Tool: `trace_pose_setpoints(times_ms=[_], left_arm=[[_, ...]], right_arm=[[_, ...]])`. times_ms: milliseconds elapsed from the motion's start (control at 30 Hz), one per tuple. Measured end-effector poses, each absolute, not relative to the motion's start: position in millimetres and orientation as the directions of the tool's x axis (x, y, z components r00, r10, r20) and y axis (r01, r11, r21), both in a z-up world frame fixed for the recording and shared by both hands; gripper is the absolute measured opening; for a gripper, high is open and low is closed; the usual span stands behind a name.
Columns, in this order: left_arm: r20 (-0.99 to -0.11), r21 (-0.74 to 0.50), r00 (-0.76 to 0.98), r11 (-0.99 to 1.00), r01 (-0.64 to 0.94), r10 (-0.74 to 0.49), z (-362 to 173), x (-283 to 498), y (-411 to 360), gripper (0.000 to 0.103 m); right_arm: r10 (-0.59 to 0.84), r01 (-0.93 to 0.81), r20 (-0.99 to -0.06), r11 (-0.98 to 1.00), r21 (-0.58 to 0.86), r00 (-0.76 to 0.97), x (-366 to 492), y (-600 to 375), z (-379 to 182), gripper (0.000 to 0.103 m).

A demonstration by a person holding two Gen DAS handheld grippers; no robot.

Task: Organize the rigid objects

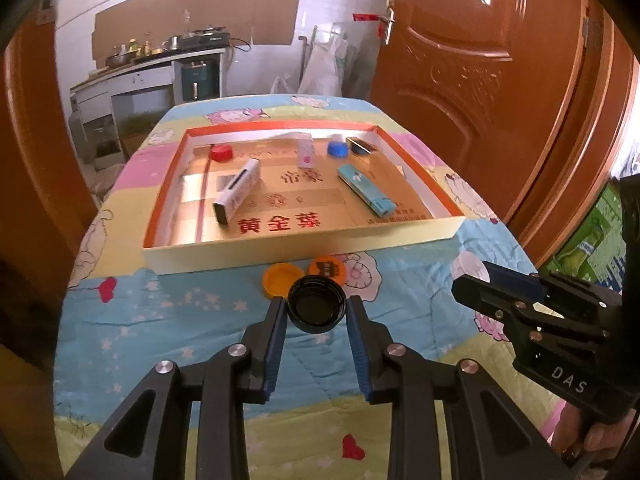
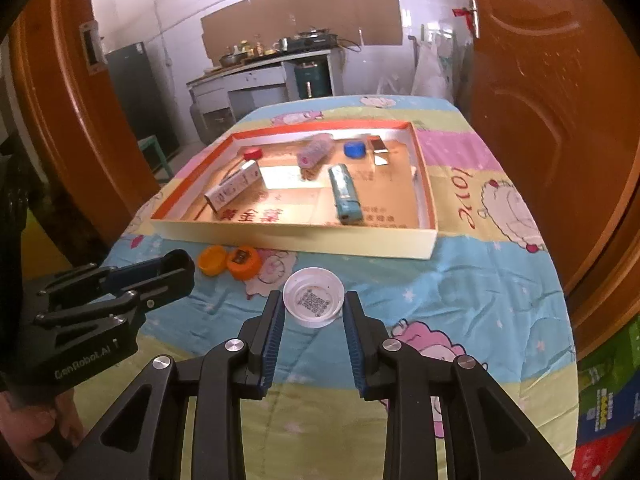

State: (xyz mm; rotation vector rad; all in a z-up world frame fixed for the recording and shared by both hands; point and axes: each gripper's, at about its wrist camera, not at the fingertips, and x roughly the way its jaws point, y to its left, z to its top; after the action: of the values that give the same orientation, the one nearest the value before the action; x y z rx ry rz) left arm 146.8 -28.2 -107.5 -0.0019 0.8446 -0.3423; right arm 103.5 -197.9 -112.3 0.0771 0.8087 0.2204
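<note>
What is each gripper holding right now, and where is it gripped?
Left gripper: black cap, pinched across its rim. Right gripper: white cap, also across its rim.

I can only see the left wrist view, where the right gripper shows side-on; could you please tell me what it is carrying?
Observer: The right gripper has its jaws closed on a white bottle cap, with a pad against the rim on each side.
Operator: Thank you. Which way up is the cap?
Observer: Its open side faces up, and a QR code is printed inside it.
Operator: Is there anything on the floor that my frame misses?
Observer: Yes, a green stool stands beyond the table's far left corner.
</note>
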Motion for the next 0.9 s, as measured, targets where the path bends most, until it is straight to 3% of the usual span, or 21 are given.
trace_pose_setpoints(times_ms=[900], left_arm=[[-0.696,-0.162,0.670,0.965,0.205,-0.259,-87,146,15,0.031]], right_arm=[[0.263,-0.252,-0.690,0.960,0.120,0.675,120,-158,-83,0.031]])
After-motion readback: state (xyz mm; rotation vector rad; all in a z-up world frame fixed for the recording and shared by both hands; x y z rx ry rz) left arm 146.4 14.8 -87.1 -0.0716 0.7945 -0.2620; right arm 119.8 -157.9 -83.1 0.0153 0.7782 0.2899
